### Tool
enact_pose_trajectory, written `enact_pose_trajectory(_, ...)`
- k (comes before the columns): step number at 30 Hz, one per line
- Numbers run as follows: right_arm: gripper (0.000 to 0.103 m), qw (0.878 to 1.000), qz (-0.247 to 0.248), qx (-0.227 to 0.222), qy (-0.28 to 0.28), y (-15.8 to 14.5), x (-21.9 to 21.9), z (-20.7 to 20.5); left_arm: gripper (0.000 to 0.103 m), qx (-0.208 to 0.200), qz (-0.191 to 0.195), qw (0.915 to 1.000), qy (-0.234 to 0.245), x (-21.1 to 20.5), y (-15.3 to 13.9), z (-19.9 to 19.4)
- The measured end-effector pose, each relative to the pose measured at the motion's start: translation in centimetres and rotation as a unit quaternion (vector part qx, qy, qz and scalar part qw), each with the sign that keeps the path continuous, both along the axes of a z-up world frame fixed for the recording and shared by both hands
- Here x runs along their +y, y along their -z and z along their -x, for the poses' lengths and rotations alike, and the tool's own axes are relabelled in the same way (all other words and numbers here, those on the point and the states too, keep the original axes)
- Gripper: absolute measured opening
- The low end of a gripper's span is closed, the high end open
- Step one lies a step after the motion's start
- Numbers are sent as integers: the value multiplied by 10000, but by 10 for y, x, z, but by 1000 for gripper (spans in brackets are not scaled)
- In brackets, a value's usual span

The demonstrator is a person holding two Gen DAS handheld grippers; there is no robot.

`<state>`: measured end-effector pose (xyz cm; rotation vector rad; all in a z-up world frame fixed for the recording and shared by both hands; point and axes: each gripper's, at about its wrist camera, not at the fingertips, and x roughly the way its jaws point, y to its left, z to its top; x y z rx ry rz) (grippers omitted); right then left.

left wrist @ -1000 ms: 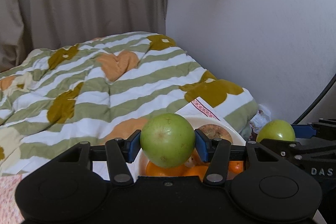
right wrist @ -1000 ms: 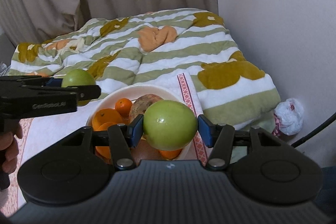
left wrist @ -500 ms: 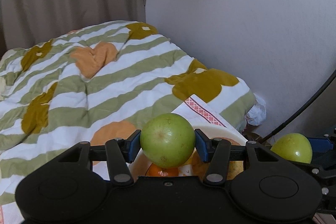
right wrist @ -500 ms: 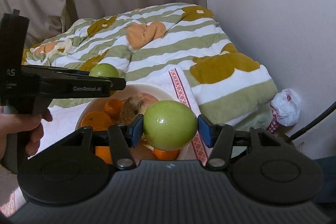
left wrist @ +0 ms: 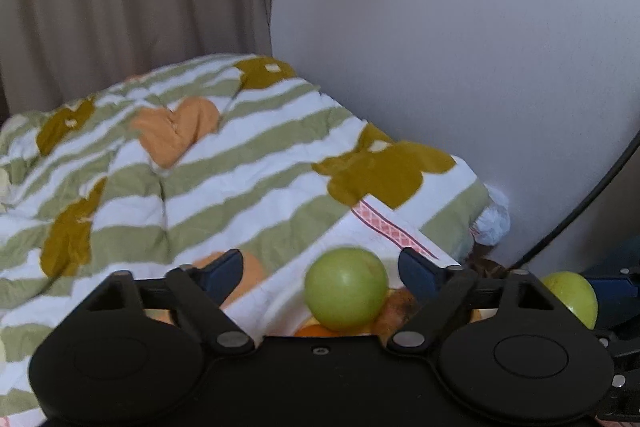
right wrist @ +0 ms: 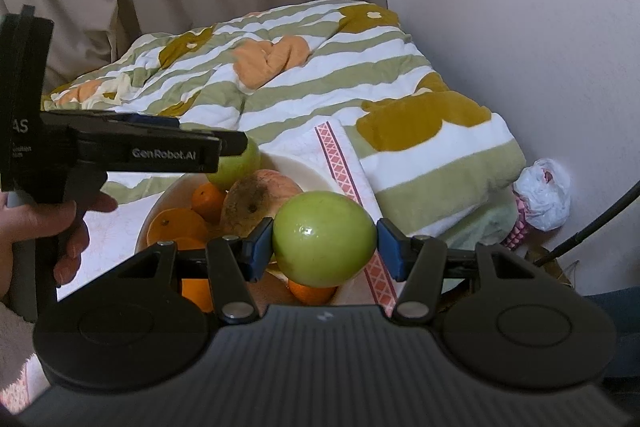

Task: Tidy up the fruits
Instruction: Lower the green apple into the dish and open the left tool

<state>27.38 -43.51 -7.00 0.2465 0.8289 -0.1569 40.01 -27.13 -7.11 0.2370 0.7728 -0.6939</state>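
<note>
A striped quilt (right wrist: 320, 83) and white cloth (right wrist: 316, 147) cover the bed.

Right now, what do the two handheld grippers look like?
Both share one design: the left gripper and right gripper have black bodies with two round discs, silver pivot screws and blue finger pads. The left's side reads "GenRobot.AI" in white. A black cable trails right.

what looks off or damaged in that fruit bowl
One fruit in the middle of the bowl looks past its best: dull brown, with a dark patch on its skin, beside bright oranges and a smooth green apple.
</note>
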Motion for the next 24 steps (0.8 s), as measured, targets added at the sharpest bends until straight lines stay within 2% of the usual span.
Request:
enact_pose_trajectory(6, 70, 10000, 5, -39, -84, -2, 2, 1, 89, 44, -10, 9998, -184, 17, -6, 7)
enact_pose_trajectory(14, 70, 9996, -14, -91, -285, -6, 9, 0, 99, -2, -14, 9980, -628, 55, -21, 30)
enact_pose_trajectory(24, 71, 9986, -82, -7, -523, 16, 25, -6, 100, -52, 57, 9928, -1198, 99, -35, 54)
